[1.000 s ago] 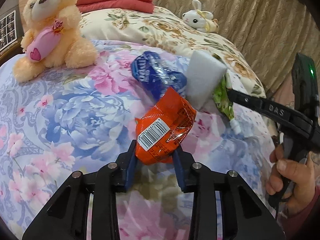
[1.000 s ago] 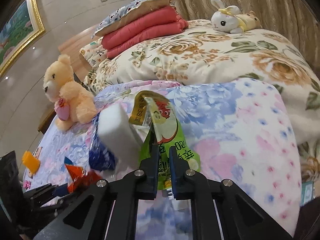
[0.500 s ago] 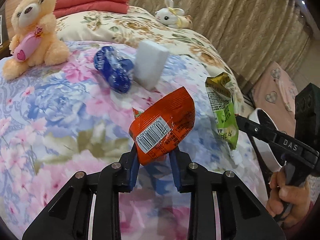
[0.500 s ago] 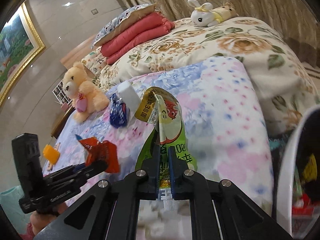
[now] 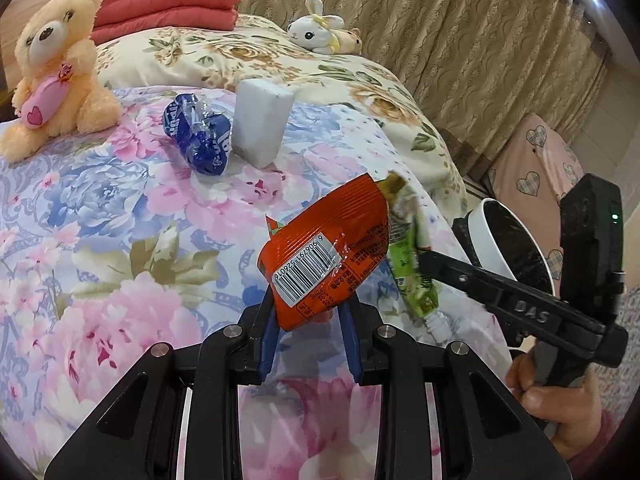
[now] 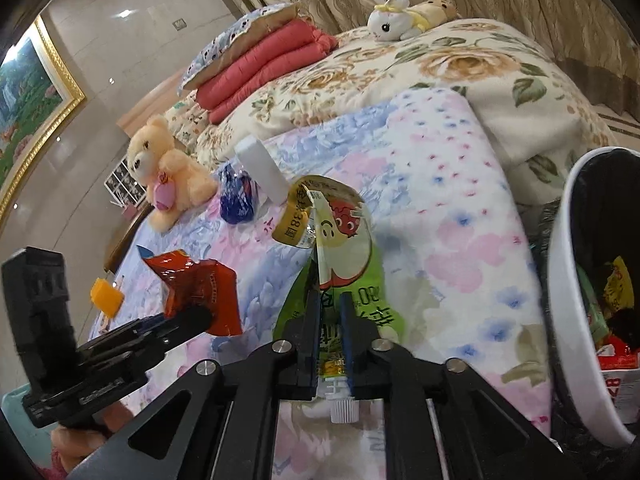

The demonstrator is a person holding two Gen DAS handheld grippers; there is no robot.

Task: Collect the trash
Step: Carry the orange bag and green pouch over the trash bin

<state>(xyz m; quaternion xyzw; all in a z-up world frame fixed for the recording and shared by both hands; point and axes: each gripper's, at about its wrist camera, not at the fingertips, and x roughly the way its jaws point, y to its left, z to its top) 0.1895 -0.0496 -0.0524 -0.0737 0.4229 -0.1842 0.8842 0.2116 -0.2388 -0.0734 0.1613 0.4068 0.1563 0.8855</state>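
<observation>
The white-rimmed trash bin (image 6: 560, 280) stands just past the floral bed's (image 5: 120, 208) edge. The left gripper (image 5: 310, 320) pinches an orange snack wrapper (image 5: 332, 252) above the quilt. The right gripper (image 6: 330, 312), angled down beside the bin, has just been loosening; the green juice pouch (image 6: 344, 256) stands between its jaws.
</observation>
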